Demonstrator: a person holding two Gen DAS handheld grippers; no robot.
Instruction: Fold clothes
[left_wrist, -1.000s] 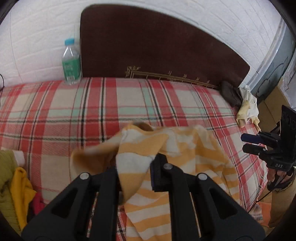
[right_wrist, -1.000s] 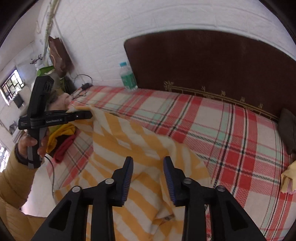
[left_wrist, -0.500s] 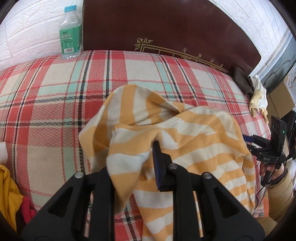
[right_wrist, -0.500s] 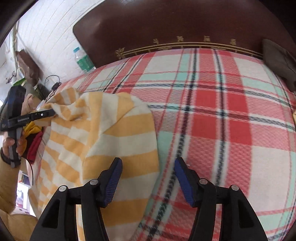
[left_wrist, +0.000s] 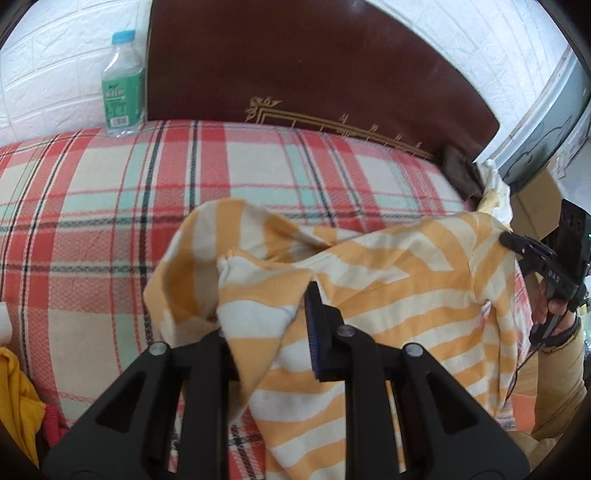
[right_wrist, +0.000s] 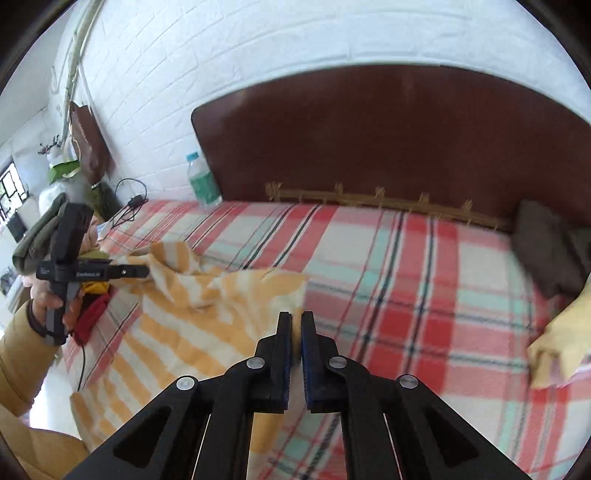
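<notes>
An orange-and-white striped garment (left_wrist: 388, 295) hangs stretched between my two grippers above a plaid bed (left_wrist: 110, 206). My left gripper (left_wrist: 269, 325) is shut on one corner of it; cloth drapes over the left finger and hides it. My right gripper (right_wrist: 295, 325) is shut on the opposite edge of the garment (right_wrist: 192, 317). In the left wrist view the right gripper (left_wrist: 517, 243) shows at the right, pinching the cloth. In the right wrist view the left gripper (right_wrist: 142, 272) shows at the left, pinching the cloth.
A water bottle (left_wrist: 123, 85) stands at the bed's head by the dark wooden headboard (left_wrist: 314, 74). A dark cloth (right_wrist: 546, 247) and a yellow cloth (right_wrist: 561, 343) lie at the bed's right side. Yellow and red clothes (left_wrist: 18, 398) are piled at the left.
My right gripper has shut on the garment's edge and lifted it. The garment now hangs spread between both grippers. The left gripper has kept its hold.
</notes>
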